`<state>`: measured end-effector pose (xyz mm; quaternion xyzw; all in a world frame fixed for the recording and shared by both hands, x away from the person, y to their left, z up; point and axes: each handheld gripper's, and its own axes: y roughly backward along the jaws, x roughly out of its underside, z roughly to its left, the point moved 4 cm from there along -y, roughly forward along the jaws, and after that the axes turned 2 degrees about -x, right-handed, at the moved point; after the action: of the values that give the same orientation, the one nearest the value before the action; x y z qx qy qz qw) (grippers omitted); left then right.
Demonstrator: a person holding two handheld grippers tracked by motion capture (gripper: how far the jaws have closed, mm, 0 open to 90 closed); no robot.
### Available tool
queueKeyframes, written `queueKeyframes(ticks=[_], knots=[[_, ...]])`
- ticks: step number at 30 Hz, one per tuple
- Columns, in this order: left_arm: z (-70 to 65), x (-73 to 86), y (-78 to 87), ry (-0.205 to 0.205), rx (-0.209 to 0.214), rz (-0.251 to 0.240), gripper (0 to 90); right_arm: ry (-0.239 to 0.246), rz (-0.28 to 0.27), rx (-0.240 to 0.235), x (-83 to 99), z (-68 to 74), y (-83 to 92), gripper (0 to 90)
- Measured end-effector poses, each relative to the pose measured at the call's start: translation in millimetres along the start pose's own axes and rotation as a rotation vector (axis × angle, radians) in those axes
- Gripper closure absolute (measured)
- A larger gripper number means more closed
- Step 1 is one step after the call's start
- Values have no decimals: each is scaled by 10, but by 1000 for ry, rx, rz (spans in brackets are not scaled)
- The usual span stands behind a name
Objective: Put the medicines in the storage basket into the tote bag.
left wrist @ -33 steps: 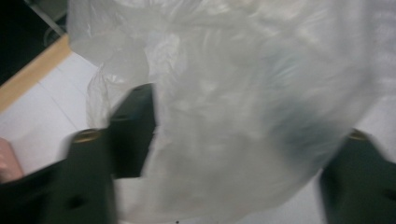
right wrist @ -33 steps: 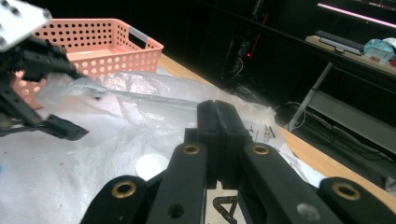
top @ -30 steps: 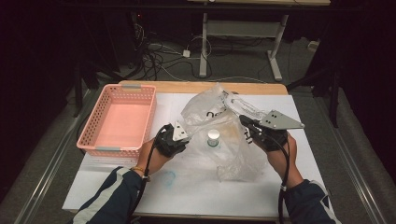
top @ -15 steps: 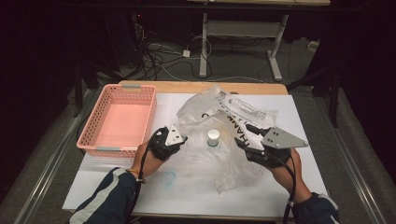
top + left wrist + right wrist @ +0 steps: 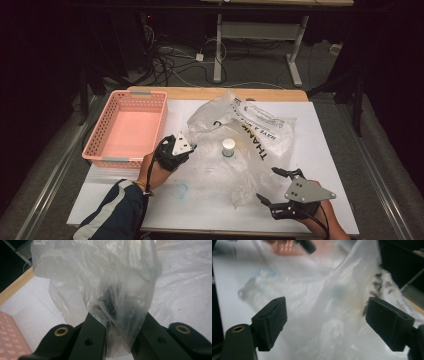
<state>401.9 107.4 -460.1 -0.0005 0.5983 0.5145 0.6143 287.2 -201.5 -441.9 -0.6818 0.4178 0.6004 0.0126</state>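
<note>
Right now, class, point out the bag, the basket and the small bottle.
bag [image 5: 260,135], high view, printed upper side.
basket [image 5: 98,135], high view, left wall.
bottle [image 5: 228,146], high view, white cap.

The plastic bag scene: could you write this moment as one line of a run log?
left gripper: shut on plastic bag | right gripper: jaws just opened, nothing between pads | pink basket: left of bag

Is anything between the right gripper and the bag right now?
Nothing visible. The right gripper, its jaws just opened wide and holding nothing, sits at the table's near edge with bare white surface up to the bag. The left gripper pinches the bag's other side.
</note>
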Motion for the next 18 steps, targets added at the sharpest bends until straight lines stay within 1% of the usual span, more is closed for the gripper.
queueKeyframes(ticks=[1,2,4,7,9,11,12,13,14,16,17,18], knots=[[1,-2,-2,1,-1,-1,878,9,18,-14,33,15,-30,158],[2,-3,-4,3,-3,-1,878,21,37,-19,61,22,-60,159],[11,-3,-2,4,-5,-3,878,43,74,5,115,13,-126,178],[32,-2,11,11,-5,-6,878,79,137,24,215,-5,-222,238],[48,-3,21,14,-8,-6,879,84,165,19,269,-9,-279,288],[58,-2,28,21,-10,-10,879,96,191,4,311,-8,-321,289],[60,0,29,23,-12,-10,878,104,193,-9,318,-7,-320,276],[61,2,27,27,-13,-11,878,95,181,-29,314,-2,-307,256],[67,-1,25,23,-23,-14,874,89,163,-48,301,2,-285,223],[70,-2,2,35,-42,-8,770,105,147,-83,265,34,-240,162],[72,1,-16,42,-46,0,697,109,143,-96,252,56,-229,154],[70,6,-35,47,-44,6,671,109,135,-115,245,80,-226,151]])
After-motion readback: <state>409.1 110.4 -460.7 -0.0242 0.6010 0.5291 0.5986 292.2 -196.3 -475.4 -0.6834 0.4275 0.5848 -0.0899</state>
